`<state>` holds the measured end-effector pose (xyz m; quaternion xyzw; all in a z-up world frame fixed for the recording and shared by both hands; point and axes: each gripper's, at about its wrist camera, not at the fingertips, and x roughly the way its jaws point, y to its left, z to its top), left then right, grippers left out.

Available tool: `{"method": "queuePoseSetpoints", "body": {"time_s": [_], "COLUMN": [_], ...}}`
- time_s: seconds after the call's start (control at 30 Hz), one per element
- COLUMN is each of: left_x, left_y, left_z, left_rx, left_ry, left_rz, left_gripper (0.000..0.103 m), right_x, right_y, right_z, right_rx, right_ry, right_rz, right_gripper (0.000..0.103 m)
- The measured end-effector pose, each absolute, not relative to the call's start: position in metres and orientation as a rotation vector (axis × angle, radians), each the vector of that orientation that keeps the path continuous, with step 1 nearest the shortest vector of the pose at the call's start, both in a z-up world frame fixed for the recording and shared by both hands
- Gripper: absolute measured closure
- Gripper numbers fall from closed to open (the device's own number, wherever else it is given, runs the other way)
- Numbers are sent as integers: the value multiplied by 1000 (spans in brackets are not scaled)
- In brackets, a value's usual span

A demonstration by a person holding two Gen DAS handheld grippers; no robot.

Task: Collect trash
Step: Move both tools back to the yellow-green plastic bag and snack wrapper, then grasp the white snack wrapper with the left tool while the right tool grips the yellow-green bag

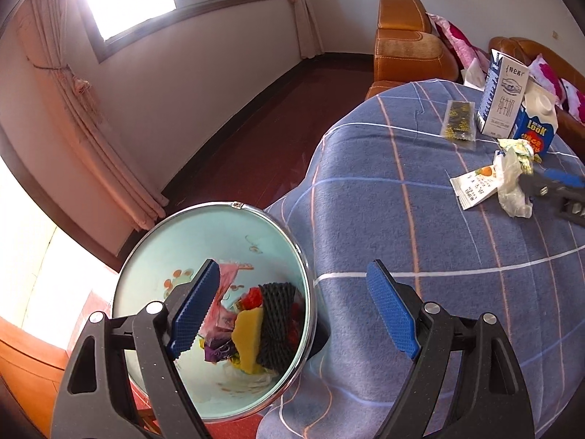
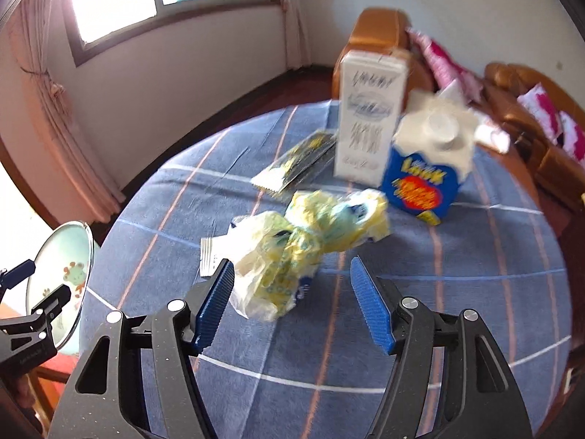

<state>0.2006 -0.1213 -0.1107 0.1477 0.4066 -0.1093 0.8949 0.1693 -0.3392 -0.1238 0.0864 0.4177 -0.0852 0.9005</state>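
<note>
Yellow-white crumpled plastic bag (image 2: pixel 292 252) lies on blue table (image 2: pixel 438 329), just ahead of right gripper (image 2: pixel 289 305), spread wide, empty. Left gripper (image 1: pixel 292 314) spread over bin (image 1: pixel 157 241) beside table.

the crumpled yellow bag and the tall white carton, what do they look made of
Crumpled yellow bag: thin plastic film, seemingly; translucent, glossy, creased folds. Tall white carton: coated paperboard by the look; crisp flat printed faces, straight edges. Blur leaves finish uncertain.
</note>
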Motion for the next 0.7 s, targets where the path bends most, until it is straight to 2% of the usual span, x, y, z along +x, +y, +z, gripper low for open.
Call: {"method": "queuePoseSetpoints", "body": {"time_s": [0.07,0.1,0.13,0.3,0.57,0.7], "left_x": [201,201,202,207,213,220], "left_y": [-125,-127,-129,-142,-197,-237], "left_z": [-110,-110,-111,-113,-115,-118], "left_rx": [313,317,322,336,376,431], "left_ry": [843,844,845,853,837,815], "left_rz": [-231,-232,-233,-244,-371,-461], "left_gripper": [22,22,22,22,22,22], "right_x": [180,184,185,172,115,92], "right_y": [-342,-344,-346,-354,-394,-426], "right_z": [-139,-147,-153,-153,-133,-130], "right_rx": [206,236,255,255,173,-8], "right_ry": [922,941,957,926,936,985], "right_rz": [-149,-129,-121,-107,-144,-207], "right_gripper": [43,59,67,73,73,73]}}
